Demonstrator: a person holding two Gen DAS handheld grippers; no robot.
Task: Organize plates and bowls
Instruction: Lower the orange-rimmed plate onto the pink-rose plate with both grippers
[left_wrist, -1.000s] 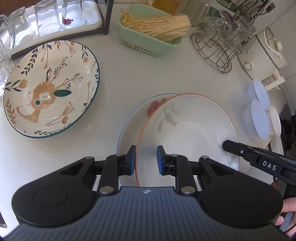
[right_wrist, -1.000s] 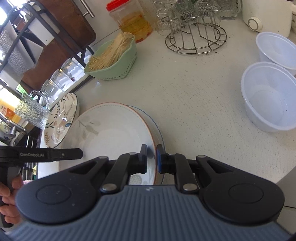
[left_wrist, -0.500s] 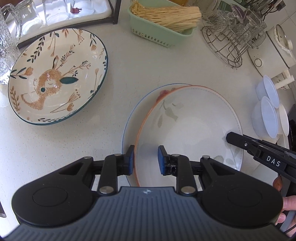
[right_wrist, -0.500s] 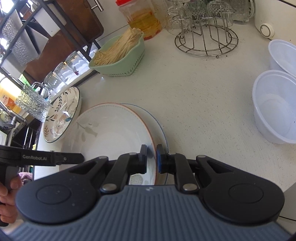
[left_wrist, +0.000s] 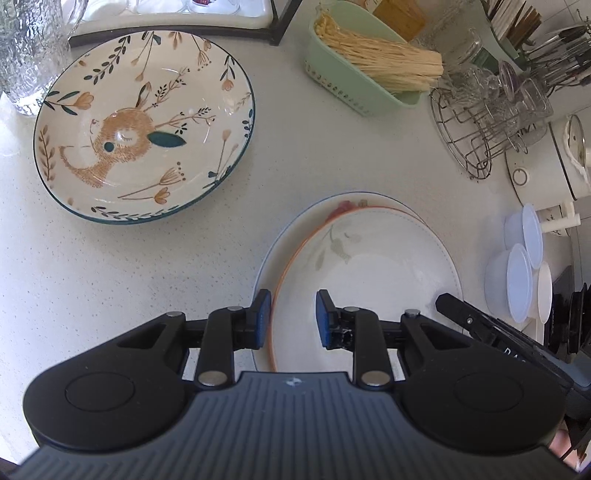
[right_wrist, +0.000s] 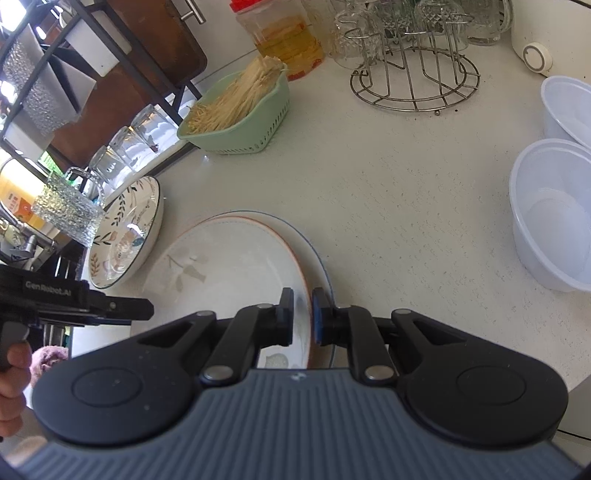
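A white orange-rimmed plate (left_wrist: 373, 273) lies on a blue-rimmed plate (left_wrist: 295, 225) on the counter; both show in the right wrist view, the orange-rimmed plate (right_wrist: 229, 266) and the blue-rimmed plate (right_wrist: 317, 254). My left gripper (left_wrist: 290, 319) is partly open, its pads straddling the orange rim without touching it. My right gripper (right_wrist: 302, 317) is shut on the orange-rimmed plate's opposite edge. A rabbit-pattern bowl (left_wrist: 144, 125) sits to the left, also in the right wrist view (right_wrist: 125, 236). Clear plastic bowls (right_wrist: 554, 214) stand at the right.
A green basket of noodles (left_wrist: 369, 70), a wire glass rack (left_wrist: 491, 122), a white cooker (left_wrist: 550, 162) and a tray of glasses (left_wrist: 177, 14) line the back. A glass pitcher (left_wrist: 29, 48) stands at the far left. The stacked plastic bowls (left_wrist: 517, 273) sit right of the plates.
Both grippers have drawn back and up, so more counter shows. The left gripper's jaws have widened slightly around the plate rim. The right gripper stays clamped.
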